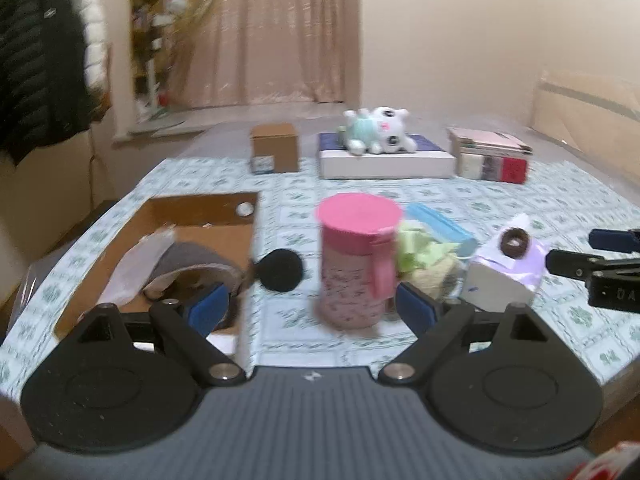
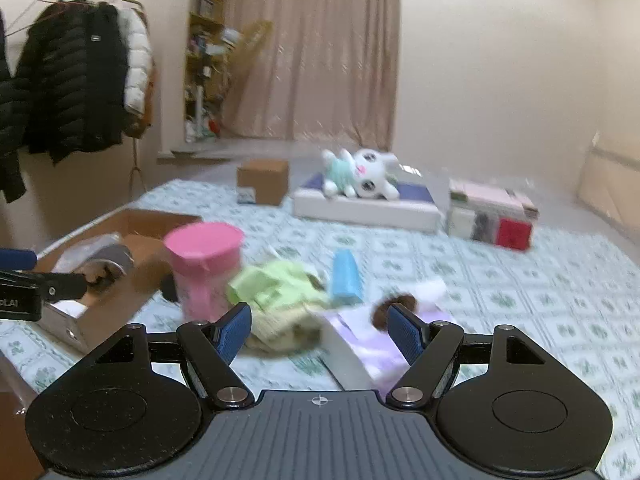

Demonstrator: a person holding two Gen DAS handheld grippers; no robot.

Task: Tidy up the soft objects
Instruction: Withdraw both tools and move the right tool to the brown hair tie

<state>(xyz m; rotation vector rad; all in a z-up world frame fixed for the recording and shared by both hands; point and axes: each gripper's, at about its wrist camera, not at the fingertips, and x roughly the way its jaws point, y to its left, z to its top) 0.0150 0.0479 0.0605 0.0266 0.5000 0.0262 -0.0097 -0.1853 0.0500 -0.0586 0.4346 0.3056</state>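
A white plush toy (image 1: 378,130) in a mint outfit lies on a flat white box (image 1: 386,162) at the far side of the bed; it also shows in the right wrist view (image 2: 360,174). A green cloth bundle (image 1: 424,258) (image 2: 276,292) lies mid-bed beside a pink lidded cup (image 1: 356,260) (image 2: 206,268). A grey soft item (image 1: 192,268) lies in an open cardboard box (image 1: 200,216). My left gripper (image 1: 312,308) is open and empty, just in front of the cup. My right gripper (image 2: 320,330) is open and empty, above the green cloth and a purple tissue box (image 2: 368,344).
A black round pad (image 1: 282,270) lies by the cardboard box. A blue packet (image 2: 346,278), a brown ring (image 1: 514,242) on the tissue box (image 1: 506,270), a small brown carton (image 1: 274,146) and stacked boxes (image 1: 492,154) lie on the patterned bedcover (image 1: 520,200). Coats (image 2: 72,76) hang at left.
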